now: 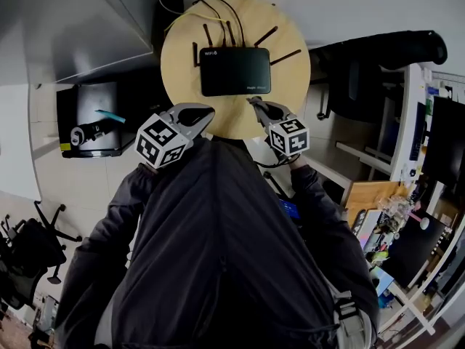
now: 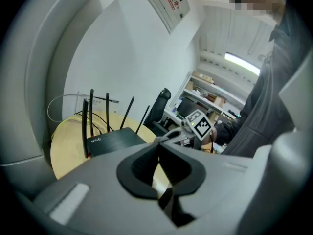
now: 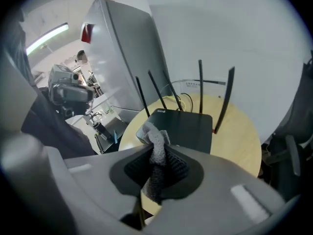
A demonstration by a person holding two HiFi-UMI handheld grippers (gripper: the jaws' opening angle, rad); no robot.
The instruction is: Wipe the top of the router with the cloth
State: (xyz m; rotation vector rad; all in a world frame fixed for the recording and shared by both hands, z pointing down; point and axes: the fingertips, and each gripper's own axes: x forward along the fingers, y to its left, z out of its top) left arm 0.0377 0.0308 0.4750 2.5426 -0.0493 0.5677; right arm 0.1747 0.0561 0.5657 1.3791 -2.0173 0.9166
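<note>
A black router [image 1: 235, 71] with several upright antennas lies flat on the round wooden table [image 1: 182, 57]; it also shows in the left gripper view [image 2: 115, 140] and the right gripper view [image 3: 188, 126]. My right gripper [image 1: 259, 108] hovers at the table's near edge, just short of the router's near right corner, shut on a grey cloth [image 3: 157, 148] that bunches out past the jaw tips. My left gripper [image 1: 199, 115] hangs over the near left edge of the table, shut with nothing in it [image 2: 157, 147]. The cloth is apart from the router.
Yellow and black cables [image 1: 207, 6] trail from the router's back toward the wall. A low black cabinet [image 1: 91, 118] stands left of the table, a black office chair [image 1: 363, 67] to its right, and cluttered desks [image 1: 396, 224] further right. A grey cabinet [image 3: 127, 58] is behind.
</note>
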